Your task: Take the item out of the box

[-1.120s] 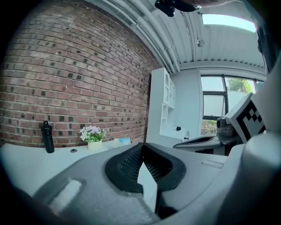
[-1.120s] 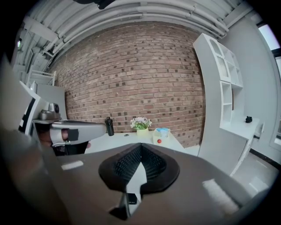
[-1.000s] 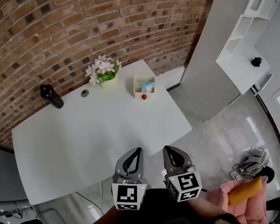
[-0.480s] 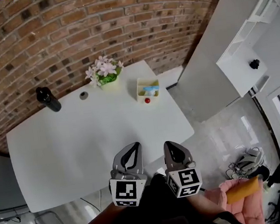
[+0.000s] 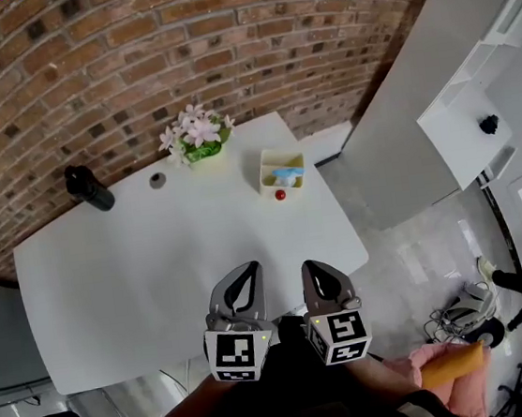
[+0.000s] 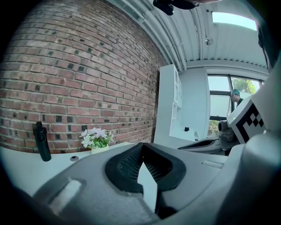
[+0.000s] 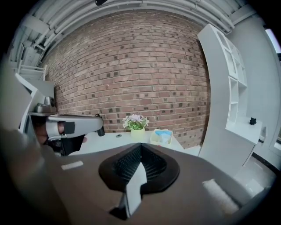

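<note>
Head view: set high over the counter (image 5: 154, 263), facing forward and steeply down; the whole top and the brick wall (image 5: 176, 53) are taken in from well off; the left gripper (image 5: 239, 286) and right gripper (image 5: 321, 282) are seen close under the lens.
Left gripper view: carried low on the left gripper (image 6: 141, 151), aimed roughly level along its jaws towards the wall.
Right gripper view: carried likewise on the right gripper (image 7: 140, 151); the left gripper (image 7: 66, 127) is caught at the left edge.
Shared: the flowers (image 5: 193, 134) (image 6: 96, 138) (image 7: 135, 121) are seen in all three; the bottle (image 5: 89, 188) (image 6: 42, 141) in head and left; the box (image 5: 282, 170) (image 7: 161, 137) in head and right.
</note>
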